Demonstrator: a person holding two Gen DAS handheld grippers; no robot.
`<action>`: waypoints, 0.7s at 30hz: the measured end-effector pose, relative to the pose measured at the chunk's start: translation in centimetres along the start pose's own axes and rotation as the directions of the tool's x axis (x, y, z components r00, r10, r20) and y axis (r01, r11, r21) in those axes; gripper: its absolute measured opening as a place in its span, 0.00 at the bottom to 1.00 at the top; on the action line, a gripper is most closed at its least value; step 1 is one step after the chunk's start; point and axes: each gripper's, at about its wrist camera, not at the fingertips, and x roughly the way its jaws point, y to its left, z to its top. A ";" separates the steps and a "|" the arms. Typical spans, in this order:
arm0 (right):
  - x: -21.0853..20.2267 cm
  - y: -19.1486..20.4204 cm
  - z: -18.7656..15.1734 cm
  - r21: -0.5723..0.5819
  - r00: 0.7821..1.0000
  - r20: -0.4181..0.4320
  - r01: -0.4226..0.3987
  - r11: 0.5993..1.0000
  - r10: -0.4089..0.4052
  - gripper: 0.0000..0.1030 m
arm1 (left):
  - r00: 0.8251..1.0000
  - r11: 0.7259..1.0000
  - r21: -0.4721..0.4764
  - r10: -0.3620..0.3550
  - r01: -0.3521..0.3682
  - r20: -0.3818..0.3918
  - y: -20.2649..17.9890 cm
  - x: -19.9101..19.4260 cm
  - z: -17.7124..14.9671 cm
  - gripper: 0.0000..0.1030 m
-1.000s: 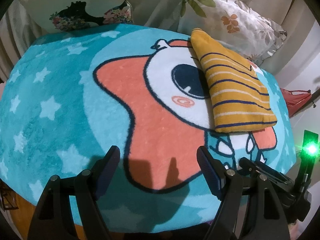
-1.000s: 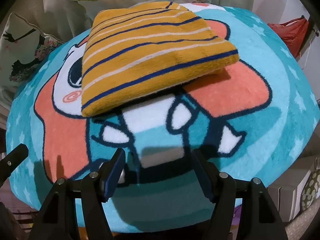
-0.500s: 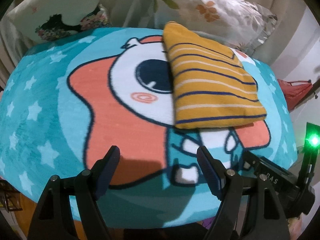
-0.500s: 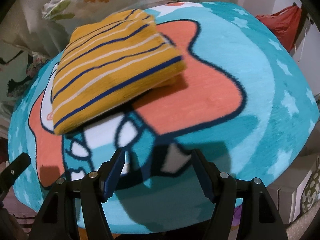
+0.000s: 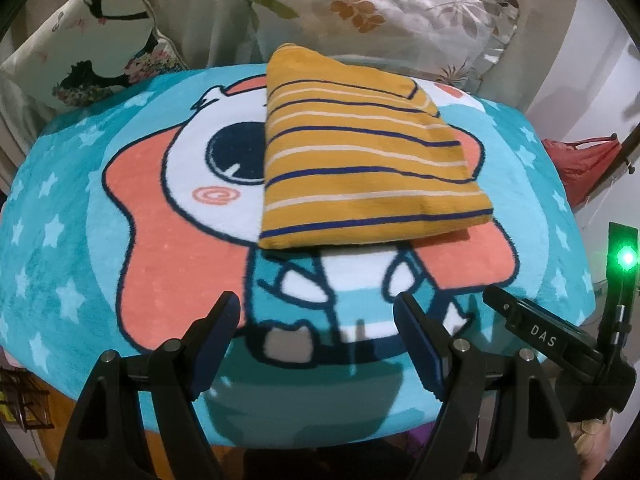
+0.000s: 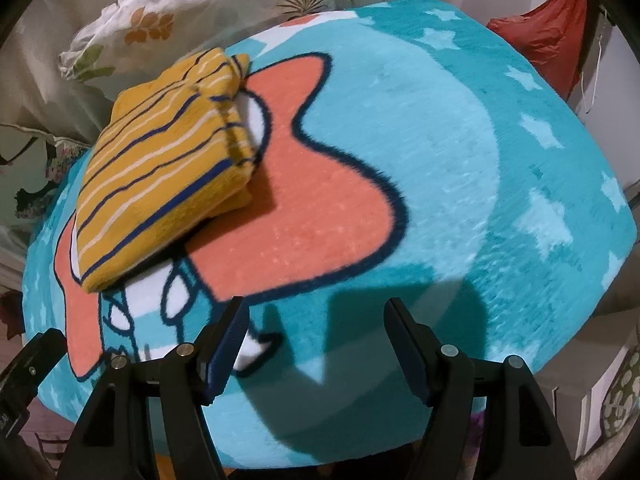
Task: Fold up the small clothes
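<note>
- So the folded garment (image 5: pixel 368 160) is a mustard-yellow knit with thin navy and cream stripes, squared up into a thick neat packet, layered edges showing on its right side in the right wrist view (image 6: pixel 160 168).
- It sits flat on the teal cartoon blanket (image 5: pixel 72 240), at about 12 o'clock from the left gripper (image 5: pixel 318 344) and around 10 o'clock from the right gripper (image 6: pixel 316 344), well apart from both.
- Both sets of jaws are spread wide with nothing between them.
- The floral pillows (image 5: pixel 380 20) behind are cut off at the frame edge, and the blanket's near edge is hidden behind the gripper bodies.
- The red bag (image 6: pixel 548 40) at 1 o'clock is only partly visible.
</note>
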 end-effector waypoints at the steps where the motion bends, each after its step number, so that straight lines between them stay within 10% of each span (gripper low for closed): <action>1: 0.0 -0.4 0.1 0.001 1.000 0.001 -0.002 1.000 0.002 0.73 | 1.000 1.000 0.002 0.003 -0.003 0.003 -0.3 -0.1 0.0 0.76; 21: -0.3 -2.3 0.4 -0.014 1.000 0.008 -0.021 1.000 0.021 0.73 | 0.999 1.000 -0.012 0.018 -0.018 0.045 -3.2 -1.1 -0.6 0.76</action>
